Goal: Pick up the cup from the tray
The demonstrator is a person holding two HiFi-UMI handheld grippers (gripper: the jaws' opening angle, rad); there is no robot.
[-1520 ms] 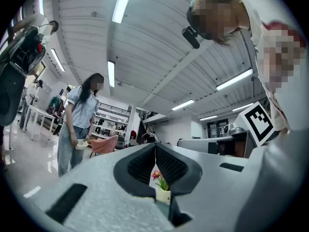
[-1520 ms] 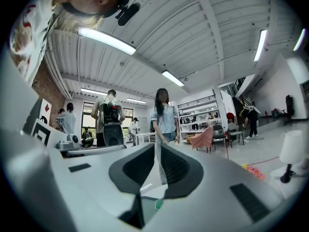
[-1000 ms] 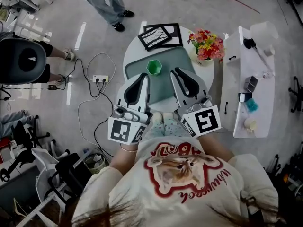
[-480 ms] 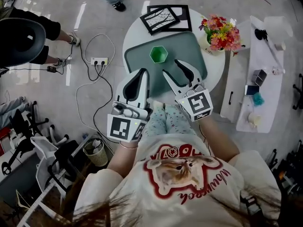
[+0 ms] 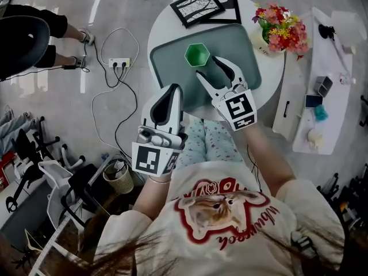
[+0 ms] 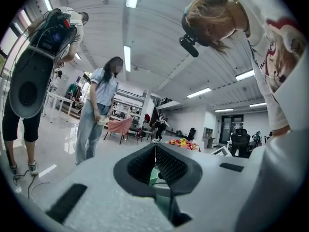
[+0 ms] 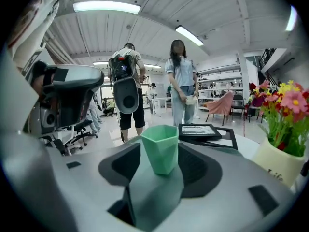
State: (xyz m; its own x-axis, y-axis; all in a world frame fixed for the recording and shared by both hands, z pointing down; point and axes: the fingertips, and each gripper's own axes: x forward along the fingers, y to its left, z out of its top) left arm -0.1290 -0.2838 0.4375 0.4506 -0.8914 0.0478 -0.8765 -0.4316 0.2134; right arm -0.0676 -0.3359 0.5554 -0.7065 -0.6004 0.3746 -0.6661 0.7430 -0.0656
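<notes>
head view: green cup [image 5: 195,54] is seen upright on the tray [image 5: 241,42], just ahead of the right gripper [image 5: 209,68] tips.
right gripper view: jaws are opening, cup is framed between them, seemingly untouched.
left gripper view: left gripper [image 6: 155,151] is seen closed, empty.

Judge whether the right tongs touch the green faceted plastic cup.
Cannot tell: right gripper view shows cup filling the gap between the opening right tongs, depth unclear.
</notes>
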